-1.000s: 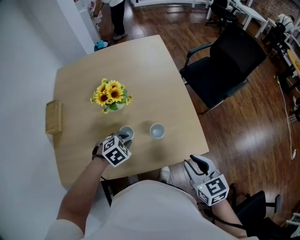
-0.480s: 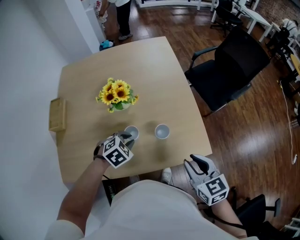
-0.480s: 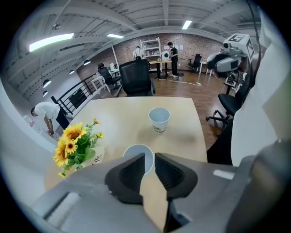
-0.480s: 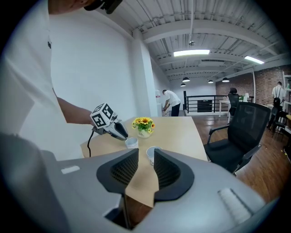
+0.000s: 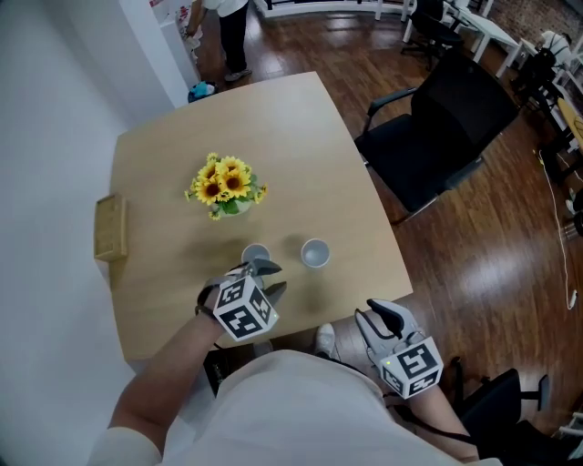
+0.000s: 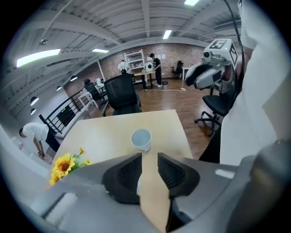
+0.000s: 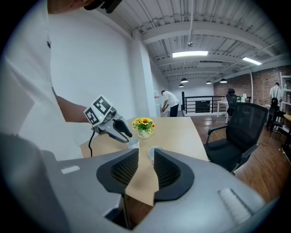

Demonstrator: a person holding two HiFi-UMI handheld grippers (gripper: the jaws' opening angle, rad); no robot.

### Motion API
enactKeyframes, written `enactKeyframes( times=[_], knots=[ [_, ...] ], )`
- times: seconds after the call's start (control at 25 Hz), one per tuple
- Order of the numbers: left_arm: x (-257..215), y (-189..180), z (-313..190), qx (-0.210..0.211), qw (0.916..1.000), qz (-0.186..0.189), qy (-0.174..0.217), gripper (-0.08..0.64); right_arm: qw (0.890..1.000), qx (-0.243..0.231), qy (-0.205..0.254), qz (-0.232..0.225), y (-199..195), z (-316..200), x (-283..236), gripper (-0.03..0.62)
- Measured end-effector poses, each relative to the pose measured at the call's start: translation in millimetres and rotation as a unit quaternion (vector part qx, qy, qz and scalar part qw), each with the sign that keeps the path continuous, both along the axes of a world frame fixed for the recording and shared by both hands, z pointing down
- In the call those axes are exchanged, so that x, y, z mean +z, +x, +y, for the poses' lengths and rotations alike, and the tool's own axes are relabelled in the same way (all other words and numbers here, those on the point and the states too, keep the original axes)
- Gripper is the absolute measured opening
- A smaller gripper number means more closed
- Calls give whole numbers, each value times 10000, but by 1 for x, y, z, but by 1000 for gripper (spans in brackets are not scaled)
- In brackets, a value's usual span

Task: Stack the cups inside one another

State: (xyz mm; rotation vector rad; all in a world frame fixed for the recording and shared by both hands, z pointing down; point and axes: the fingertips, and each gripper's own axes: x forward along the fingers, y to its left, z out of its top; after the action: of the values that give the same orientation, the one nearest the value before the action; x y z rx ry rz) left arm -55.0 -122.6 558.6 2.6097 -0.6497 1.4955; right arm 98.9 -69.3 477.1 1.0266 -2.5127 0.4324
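Note:
Two pale cups stand upright and apart near the front of the wooden table [image 5: 273,127]: the left cup [image 5: 256,254] and the right cup [image 5: 315,253]. My left gripper [image 5: 271,278] hovers just in front of the left cup, clear of it. Its jaws are opening and hold nothing. The left gripper view has the right cup [image 6: 141,139] ahead of the left gripper [image 6: 150,170]. My right gripper [image 5: 387,319] hangs off the table's front edge, open and empty. The right gripper view takes in both cups [image 7: 133,142] [image 7: 154,152] and the left gripper [image 7: 122,132].
A small vase of sunflowers [image 5: 225,185] stands behind the left cup. A wooden box [image 5: 110,227] lies at the table's left edge. A black office chair [image 5: 437,136] stands right of the table. A person [image 5: 223,27] stands beyond the far corner.
My left gripper has drawn back from the left cup towards me, risen, and its jaws have spread. The cup stays standing on the table. The right gripper has kept still.

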Motion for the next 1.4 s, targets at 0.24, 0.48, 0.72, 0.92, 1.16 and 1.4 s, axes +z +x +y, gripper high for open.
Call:
enactKeyframes(
  times=[0.24, 0.48, 0.72, 0.92, 1.16, 1.4],
  knots=[
    [20, 43, -11, 346, 9991, -245, 45, 130, 9997, 236, -55, 19, 21, 12, 4, 114],
    [47, 65, -32, 288, 9976, -625, 0, 127, 9990, 444, -76, 50, 49, 19, 5, 114],
    [86, 76, -41, 293, 9927, -1148, -210, 119, 9980, 610, -166, 88, 81, 27, 8, 114],
    [103, 81, -43, 238, 9887, -1466, -183, 25, 9972, 716, -215, 90, 100, 31, 12, 114],
    [76, 88, -38, 272, 9914, -1275, -146, 17, 9980, 590, -230, 38, 102, 25, 14, 112],
    [8, 71, -38, 184, 9956, -905, 158, 18, 9994, 287, -161, -79, 78, 11, 14, 112]
  ],
)
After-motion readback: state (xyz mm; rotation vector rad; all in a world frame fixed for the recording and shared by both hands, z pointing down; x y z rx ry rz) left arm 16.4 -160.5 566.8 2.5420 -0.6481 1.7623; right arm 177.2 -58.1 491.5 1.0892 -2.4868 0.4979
